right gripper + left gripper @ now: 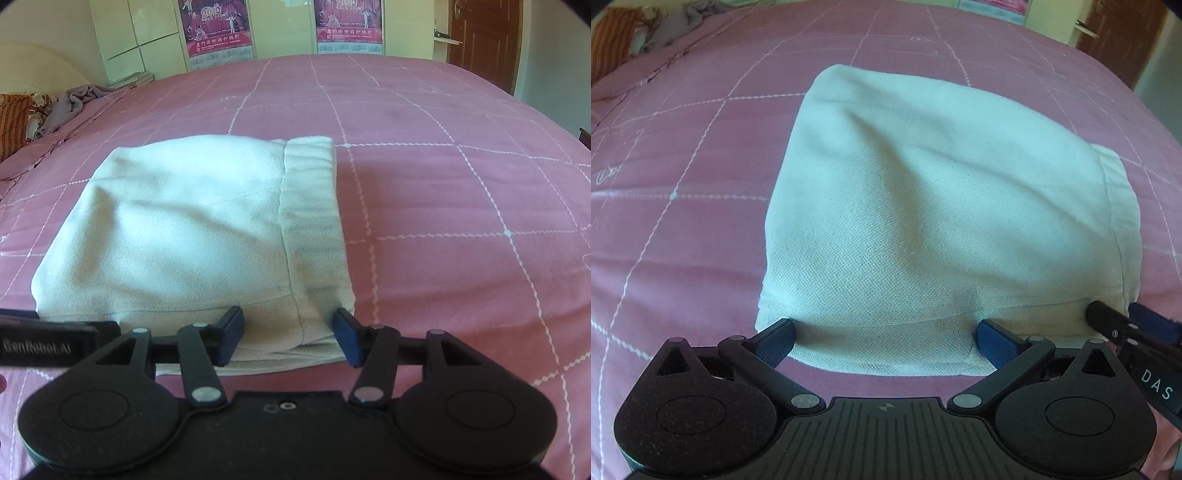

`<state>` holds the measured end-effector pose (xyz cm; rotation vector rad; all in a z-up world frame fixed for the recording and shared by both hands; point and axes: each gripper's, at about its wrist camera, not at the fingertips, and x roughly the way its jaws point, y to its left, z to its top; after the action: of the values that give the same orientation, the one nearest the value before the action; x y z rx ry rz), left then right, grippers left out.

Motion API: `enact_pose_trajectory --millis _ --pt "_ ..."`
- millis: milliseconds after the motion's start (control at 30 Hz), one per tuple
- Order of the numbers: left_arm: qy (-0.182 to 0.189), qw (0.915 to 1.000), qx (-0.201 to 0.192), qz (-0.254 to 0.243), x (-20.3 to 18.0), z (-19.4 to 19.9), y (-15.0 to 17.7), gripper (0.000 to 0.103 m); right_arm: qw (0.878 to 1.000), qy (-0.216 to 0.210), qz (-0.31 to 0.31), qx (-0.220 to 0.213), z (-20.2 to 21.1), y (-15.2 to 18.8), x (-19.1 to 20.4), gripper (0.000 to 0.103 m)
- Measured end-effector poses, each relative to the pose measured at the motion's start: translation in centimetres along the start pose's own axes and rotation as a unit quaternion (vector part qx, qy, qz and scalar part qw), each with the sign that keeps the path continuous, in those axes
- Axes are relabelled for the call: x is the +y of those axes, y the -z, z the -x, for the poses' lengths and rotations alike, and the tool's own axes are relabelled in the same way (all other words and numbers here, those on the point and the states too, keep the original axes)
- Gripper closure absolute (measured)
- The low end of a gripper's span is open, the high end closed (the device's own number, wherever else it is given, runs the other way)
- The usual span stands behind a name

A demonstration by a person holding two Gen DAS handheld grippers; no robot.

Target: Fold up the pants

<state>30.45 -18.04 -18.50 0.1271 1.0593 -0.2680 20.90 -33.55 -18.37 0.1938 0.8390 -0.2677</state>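
The folded cream-white pants (923, 206) lie flat on a pink bedsheet (683, 221). My left gripper (886, 341) is open wide, its blue pads at either side of the near left part of the bundle's front edge. My right gripper (290, 338) straddles the near right corner of the pants (192, 236), where a stitched band (310, 221) runs along the right side. Its jaws stand apart with the cloth lying loose between them. Each gripper shows in the other's view: the right gripper (1126, 325) at the far right, the left gripper (55, 332) at the far left.
The pink sheet with a white grid (443, 221) spreads wide to the right and behind the pants. Pillows and a crumpled grey blanket (74, 99) lie at the head of the bed, far left. A wardrobe with posters (218, 29) and a brown door (480, 37) stand behind.
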Motion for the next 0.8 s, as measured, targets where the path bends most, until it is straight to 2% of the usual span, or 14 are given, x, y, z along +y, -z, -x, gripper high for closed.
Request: enact_pose_trajectory --millis 100,200,267,433,500,667,800 --pt "-0.048 0.9950 -0.035 -0.080 -2.5 0.9 0.5 0.000 1.000 0.003 0.001 -0.001 -0.1 0.1 0.1 0.047" --pt "-0.079 0.9892 -0.045 -0.115 -3.8 1.3 0.5 0.000 1.000 0.006 -0.003 -0.001 0.0 0.1 0.1 0.046" --pt "-0.083 0.9887 -0.047 -0.115 -4.0 1.4 0.4 0.000 1.000 0.006 -0.005 0.001 0.1 0.1 0.1 0.045" --pt "-0.066 0.9962 -0.025 -0.051 -2.9 0.9 -0.2 0.000 1.000 0.011 -0.008 0.005 0.1 0.1 0.2 0.043" --pt "-0.065 0.9964 -0.022 -0.051 -2.7 0.9 -0.2 0.000 1.000 0.015 -0.014 0.009 0.2 0.0 0.2 0.041" --pt "-0.077 0.9931 -0.057 -0.066 -2.9 3.2 0.2 0.000 1.000 0.019 -0.016 0.000 1.6 -0.4 0.7 0.041" --pt "-0.077 0.9898 -0.100 -0.067 -2.0 7.6 0.9 0.000 1.000 0.009 -0.023 -0.013 4.1 -0.4 1.0 0.041"
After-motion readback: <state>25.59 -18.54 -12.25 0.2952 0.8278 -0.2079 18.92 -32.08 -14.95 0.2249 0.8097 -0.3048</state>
